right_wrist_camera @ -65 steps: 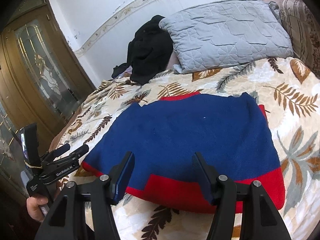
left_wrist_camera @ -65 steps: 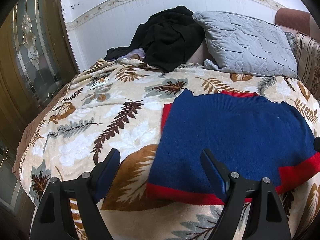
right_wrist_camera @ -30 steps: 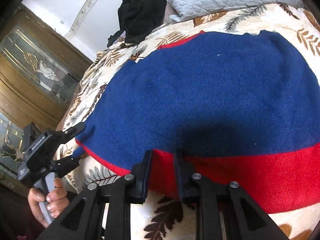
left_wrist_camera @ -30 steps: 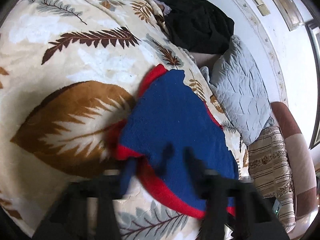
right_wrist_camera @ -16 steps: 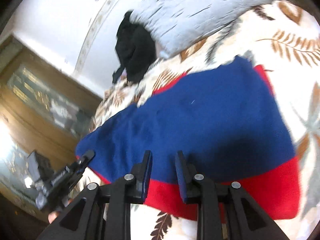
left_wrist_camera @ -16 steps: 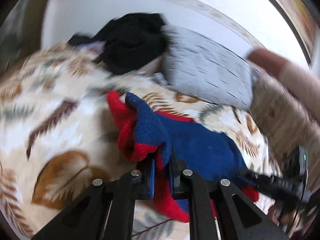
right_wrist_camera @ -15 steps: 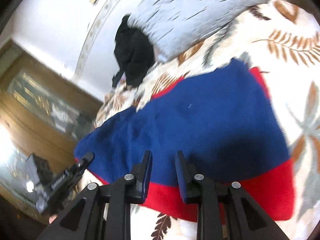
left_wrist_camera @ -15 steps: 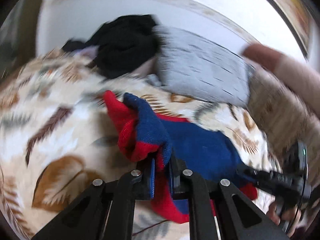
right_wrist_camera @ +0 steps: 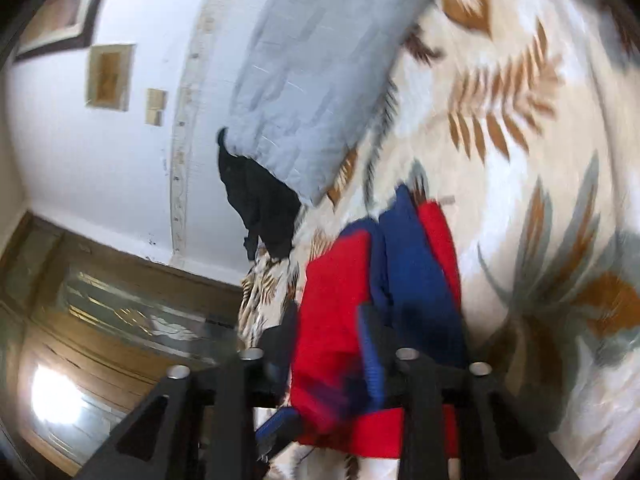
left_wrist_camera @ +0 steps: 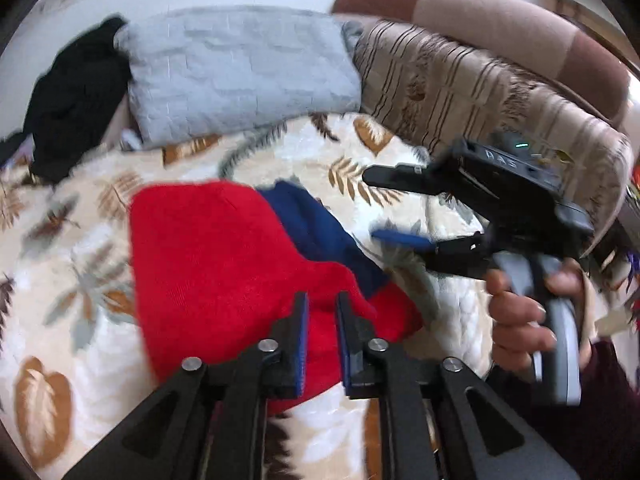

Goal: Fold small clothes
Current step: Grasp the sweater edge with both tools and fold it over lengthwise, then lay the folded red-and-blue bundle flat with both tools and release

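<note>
The small red and blue sweater (left_wrist_camera: 208, 248) lies folded over on the leaf-print bedspread (left_wrist_camera: 400, 152), red side up, with blue showing along its right edge. My left gripper (left_wrist_camera: 320, 314) hovers over its near red edge. Its jaws are opening, with red fabric in the narrow gap and the pads not pressing on it. My right gripper (left_wrist_camera: 372, 204), held by a hand (left_wrist_camera: 516, 312), stands right of the sweater. Its jaws are opening wide with nothing between them. In the blurred right wrist view the sweater (right_wrist_camera: 336, 280) lies behind the right gripper (right_wrist_camera: 326, 340).
A grey quilted pillow (left_wrist_camera: 240, 68) and a heap of black clothes (left_wrist_camera: 72, 96) lie at the head of the bed. A striped brown cushion (left_wrist_camera: 480, 92) stands at the right. A wooden door with glass (right_wrist_camera: 100, 320) is beyond the bed's left side.
My left gripper carried the sweater's edge across to the right and laid it red side up, then its jaws parted. The right gripper rolled, moved off the hem and opened wide.
</note>
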Available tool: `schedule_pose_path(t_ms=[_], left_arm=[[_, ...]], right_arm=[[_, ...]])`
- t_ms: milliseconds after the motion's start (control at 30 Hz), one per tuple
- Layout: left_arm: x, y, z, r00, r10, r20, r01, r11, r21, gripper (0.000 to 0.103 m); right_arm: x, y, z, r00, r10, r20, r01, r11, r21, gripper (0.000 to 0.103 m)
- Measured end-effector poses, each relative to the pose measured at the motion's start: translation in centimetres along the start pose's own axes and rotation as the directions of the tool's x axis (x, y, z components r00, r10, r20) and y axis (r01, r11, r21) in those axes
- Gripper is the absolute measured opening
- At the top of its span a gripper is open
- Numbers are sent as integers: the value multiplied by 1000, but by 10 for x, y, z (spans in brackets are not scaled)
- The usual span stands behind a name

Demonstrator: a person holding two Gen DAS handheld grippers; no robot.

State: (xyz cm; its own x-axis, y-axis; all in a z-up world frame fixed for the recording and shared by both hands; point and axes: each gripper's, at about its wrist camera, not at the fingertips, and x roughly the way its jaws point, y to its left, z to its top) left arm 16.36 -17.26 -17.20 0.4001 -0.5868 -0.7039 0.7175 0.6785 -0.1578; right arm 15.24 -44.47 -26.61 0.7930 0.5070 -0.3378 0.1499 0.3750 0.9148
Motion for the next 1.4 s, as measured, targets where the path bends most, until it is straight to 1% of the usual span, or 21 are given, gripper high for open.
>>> schedule_pose_path(t_ms=[33,100,167,233,300,400,467,567,700,767,833,900,933,967,1033,1067,1133,1200,1267,1333,1400], left_arm=[[-13,8,0,999,5,33,-5,1000,18,43],[-30,19,-1,996,26,85,-29,999,25,61],[-38,37,-3,990,76,119,-79,997,17,62],[-35,61,-7,984,144,110,-143,990,-15,62],[-27,81,-14,980,183,82,-178,982,-61,62],[-10,106,-26,984,176,36,-169,976,-138,62],[-4,111,-30,986,168,16,-164,976,-141,62],[7,113,-33,990,144,-1,-143,980,-136,62],[13,116,-33,991,135,-9,-134,978,-159,63],[17,118,-33,991,132,-13,-132,975,-176,65],[18,120,-34,992,125,-18,-126,974,-190,66],[19,123,-36,994,110,-21,-112,971,-213,66],[18,124,-36,994,107,-22,-109,969,-221,66],[18,125,-37,994,104,-20,-106,968,-226,66],[16,124,-37,994,108,-12,-107,968,-228,66],[15,123,-36,994,109,-7,-107,969,-224,66],[11,115,-35,995,93,21,-87,975,-205,66],[6,105,-33,996,65,53,-55,982,-183,66],[3,92,-32,996,38,80,-25,988,-154,66],[5,80,-32,996,8,85,3,993,-122,66],[13,66,-32,998,-3,57,7,997,-80,68]], right_arm=[[8,-3,0,1000,-4,-27,4,1000,31,79],[17,-3,-1,999,-5,-50,7,999,39,80],[30,-1,-1,997,-15,-81,18,999,33,80],[44,1,0,994,-21,-108,23,999,22,80],[54,4,0,992,-43,-120,43,999,-5,80],[69,9,9,989,-84,-120,77,995,-60,80],[76,7,18,987,-114,-115,105,992,-75,80],[100,-2,30,973,-183,-142,172,982,-81,80],[117,1,30,963,-212,-168,190,972,-135,79],[122,13,23,958,-206,-202,167,967,-194,70],[128,23,14,949,-213,-230,154,956,-249,69],[139,31,4,930,-285,-231,198,920,-339,66],[145,28,1,919,-320,-231,228,908,-352,54],[146,25,1,919,-325,-225,237,908,-345,36],[139,26,5,931,-302,-204,224,916,-333,27],[134,31,5,938,-295,-185,218,912,-348,25],[123,49,-1,952,-281,-121,211,888,-408,23],[106,73,-10,971,-228,-70,174,877,-447,22],[89,92,-17,983,-182,-31,144,863,-484,21],[70,102,-21,986,-169,14,152,845,-512,21],[59,94,-17,981,-188,45,186,854,-486,21]])
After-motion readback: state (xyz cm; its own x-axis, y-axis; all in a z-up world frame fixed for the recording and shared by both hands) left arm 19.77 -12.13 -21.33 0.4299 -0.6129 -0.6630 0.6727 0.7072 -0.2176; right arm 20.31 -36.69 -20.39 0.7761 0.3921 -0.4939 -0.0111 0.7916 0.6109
